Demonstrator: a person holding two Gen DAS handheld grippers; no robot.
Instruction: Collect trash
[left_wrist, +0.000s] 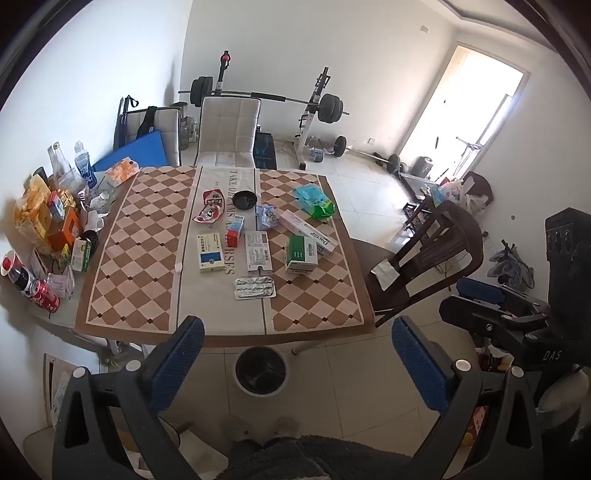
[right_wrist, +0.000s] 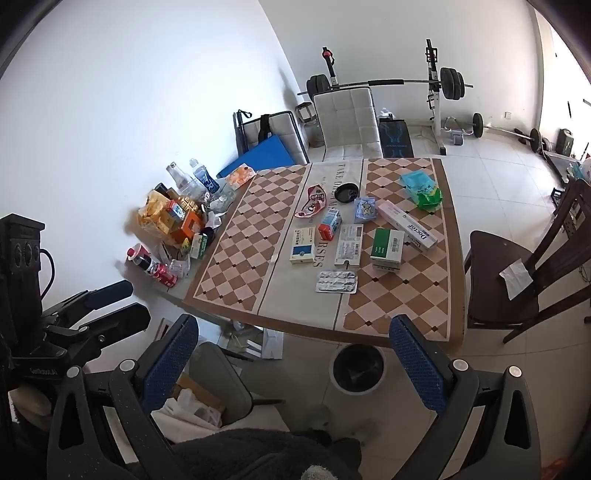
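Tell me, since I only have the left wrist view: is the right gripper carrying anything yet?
Observer: No. The right gripper has its jaws wide apart with nothing between them.
Operator: My lower left is blocked. What sits there?
Observer: A grey chair with a white plastic bag lying on it.
Operator: Any trash on the floor?
Observer: Loose paper and card lie under the near edge of the table, left of the trash bin.
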